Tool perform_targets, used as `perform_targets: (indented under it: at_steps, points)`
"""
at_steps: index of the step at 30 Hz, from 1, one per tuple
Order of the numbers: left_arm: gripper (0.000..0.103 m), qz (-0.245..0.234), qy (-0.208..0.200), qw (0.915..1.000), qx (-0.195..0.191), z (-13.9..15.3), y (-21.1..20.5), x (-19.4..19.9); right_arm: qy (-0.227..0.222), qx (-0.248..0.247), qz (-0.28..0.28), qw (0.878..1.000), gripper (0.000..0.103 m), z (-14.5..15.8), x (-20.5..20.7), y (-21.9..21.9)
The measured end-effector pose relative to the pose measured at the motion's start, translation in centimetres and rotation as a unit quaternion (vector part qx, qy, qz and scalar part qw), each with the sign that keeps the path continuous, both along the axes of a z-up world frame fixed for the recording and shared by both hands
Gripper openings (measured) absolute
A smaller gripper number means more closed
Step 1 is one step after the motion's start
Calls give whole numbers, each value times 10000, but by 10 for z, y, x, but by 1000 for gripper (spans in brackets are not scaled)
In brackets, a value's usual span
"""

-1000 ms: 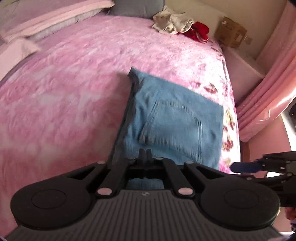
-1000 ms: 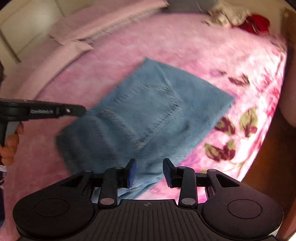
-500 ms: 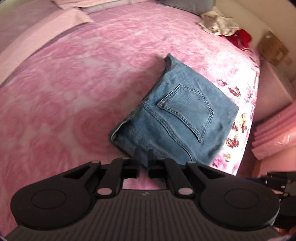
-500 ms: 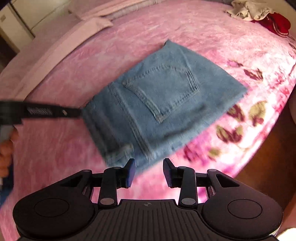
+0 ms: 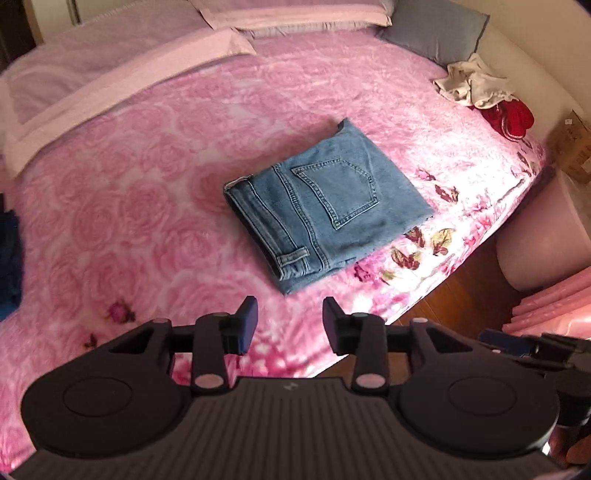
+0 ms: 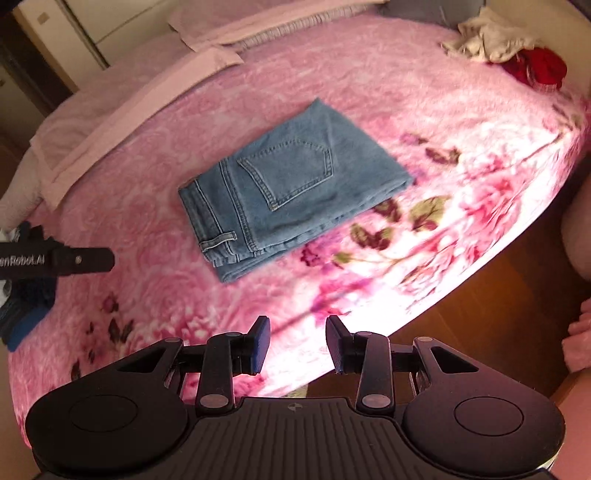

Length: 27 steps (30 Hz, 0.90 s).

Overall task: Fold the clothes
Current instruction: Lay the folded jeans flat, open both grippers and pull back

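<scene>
Folded jeans lie ahead of both empty tongs, left opening, right parted; reach next for crumpled clothes beyond.

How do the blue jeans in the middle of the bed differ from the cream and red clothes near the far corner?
The blue jeans are folded into a flat, neat rectangle with a back pocket facing up; the cream and red clothes lie crumpled in a loose heap. The jeans are one denim item in a single colour; the heap has at least two colours of fabric. The jeans lie mid-bed; the heap sits by the grey pillow. Both rest on the pink blanket, untouched.
</scene>
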<state>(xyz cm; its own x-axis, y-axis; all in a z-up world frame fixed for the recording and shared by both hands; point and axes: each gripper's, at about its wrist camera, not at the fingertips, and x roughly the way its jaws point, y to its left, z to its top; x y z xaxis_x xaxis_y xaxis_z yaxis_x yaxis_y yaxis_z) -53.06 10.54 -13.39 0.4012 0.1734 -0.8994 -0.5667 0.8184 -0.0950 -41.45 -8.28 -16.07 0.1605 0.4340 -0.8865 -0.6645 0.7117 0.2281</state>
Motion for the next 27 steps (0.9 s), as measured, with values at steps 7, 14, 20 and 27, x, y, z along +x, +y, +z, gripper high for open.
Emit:
perform_targets:
  at_steps: [7,14,20,27]
  points:
    - [46,51,-130,9992,362,45,-49,-15,-253,-18,355,9990,37,33,-17,-26]
    - [48,-65,-242,9975,658,73,-69,-8,-398,130,268,9988,37,52,-13,-42]
    - [49,-167,-306,9968,716,78,-72,-2,-305,81,154,9994,37,50,-5,-44]
    - [49,-186,-421,9971,599,76,-53,7,-377,-29,132,9992,37,52,2,-29]
